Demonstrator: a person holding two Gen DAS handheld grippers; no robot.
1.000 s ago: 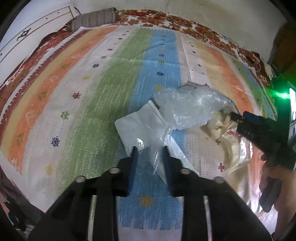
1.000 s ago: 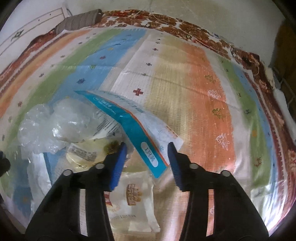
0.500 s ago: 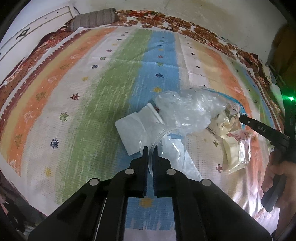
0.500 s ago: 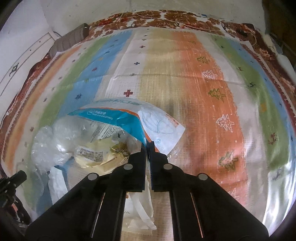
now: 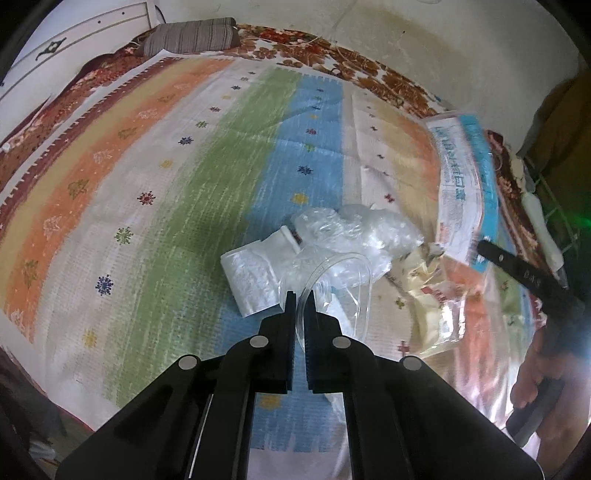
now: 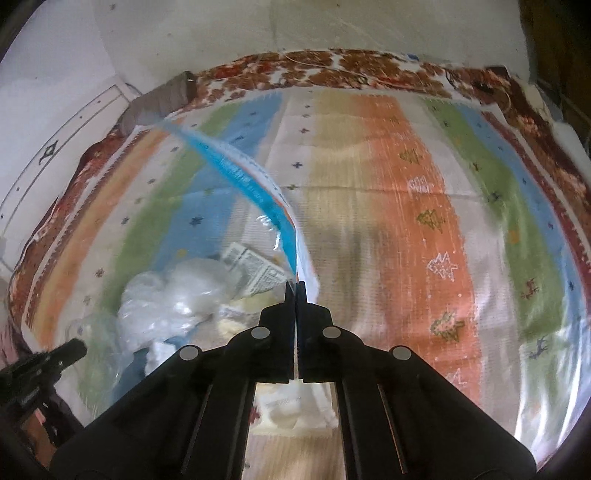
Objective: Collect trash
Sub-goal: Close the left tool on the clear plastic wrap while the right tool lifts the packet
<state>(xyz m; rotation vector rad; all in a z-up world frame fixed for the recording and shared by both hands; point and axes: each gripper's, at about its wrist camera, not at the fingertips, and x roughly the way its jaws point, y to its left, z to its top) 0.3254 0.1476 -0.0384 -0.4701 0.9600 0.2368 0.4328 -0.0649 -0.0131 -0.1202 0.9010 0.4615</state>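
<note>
Left wrist view: a heap of trash [image 5: 354, 240] sits right of centre on the striped blanket [image 5: 221, 155], crumpled clear plastic over a white bag [image 5: 255, 277]. My left gripper [image 5: 300, 301], fingers nearly together, pinches a clear wrapper [image 5: 332, 280] by its edge. At right, a blue-and-white packet [image 5: 465, 184] hangs tilted from my right gripper [image 5: 484, 246]. A striped pillow [image 5: 192, 35] lies upper left against the pale wall [image 5: 443, 48].

Right wrist view: my right gripper [image 6: 295, 286], pressed together, grips the packet [image 6: 251, 184], which arcs toward the upper left. Trash [image 6: 177, 299] lies lower left; my left gripper [image 6: 70, 350] shows at the left edge.
</note>
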